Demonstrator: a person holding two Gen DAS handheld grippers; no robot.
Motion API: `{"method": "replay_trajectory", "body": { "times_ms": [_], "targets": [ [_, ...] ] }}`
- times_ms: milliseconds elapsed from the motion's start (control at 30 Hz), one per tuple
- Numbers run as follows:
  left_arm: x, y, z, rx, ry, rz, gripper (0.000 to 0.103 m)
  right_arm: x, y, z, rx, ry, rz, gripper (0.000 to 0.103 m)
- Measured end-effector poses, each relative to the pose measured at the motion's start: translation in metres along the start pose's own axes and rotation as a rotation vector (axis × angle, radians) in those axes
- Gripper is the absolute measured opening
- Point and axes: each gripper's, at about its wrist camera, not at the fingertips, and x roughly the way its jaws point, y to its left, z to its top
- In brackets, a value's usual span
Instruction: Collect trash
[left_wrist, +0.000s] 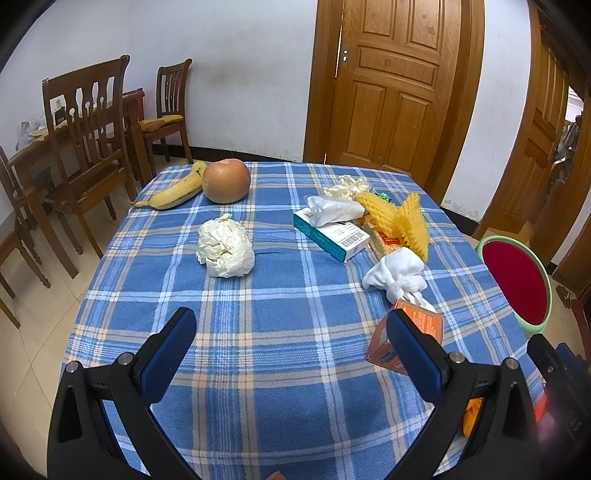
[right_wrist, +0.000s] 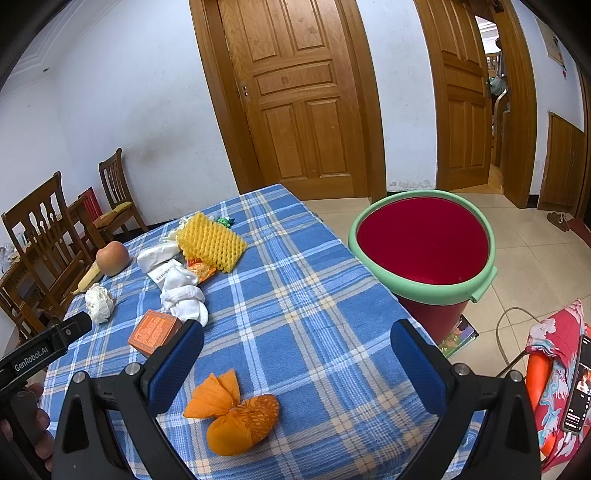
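Litter lies on a blue plaid tablecloth (left_wrist: 280, 317): a crumpled white paper ball (left_wrist: 226, 246), a teal tissue box (left_wrist: 330, 233), yellow foam fruit netting (left_wrist: 406, 218), a white knotted cloth (left_wrist: 397, 277) and a small orange carton (left_wrist: 410, 334). My left gripper (left_wrist: 290, 334) hovers open over the near middle of the cloth, holding nothing. In the right wrist view an orange net bundle (right_wrist: 234, 415) lies just below my open right gripper (right_wrist: 297, 349). A red bucket with a green rim (right_wrist: 424, 240) stands off the table's right edge.
A banana (left_wrist: 173, 190) and an apple (left_wrist: 226, 180) sit at the far left corner. Wooden chairs (left_wrist: 92, 147) stand left of the table, wooden doors (left_wrist: 395, 81) behind it. A phone (right_wrist: 578, 384) and patterned fabric (right_wrist: 554, 365) lie at the right.
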Motion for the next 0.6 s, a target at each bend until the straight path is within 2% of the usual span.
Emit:
{"method": "replay_trajectory", "body": {
  "times_ms": [400,600],
  "targets": [
    [0.010,0.033,0.019,-0.040,0.012,0.041,0.101,0.008,0.007,-0.003,-0.020,0.008,0.010,0.103],
    [0.023,0.051,0.033,-0.057,0.018,0.081,0.101,0.020,0.008,0.016,-0.042,0.030,0.033,0.103]
  ]
}}
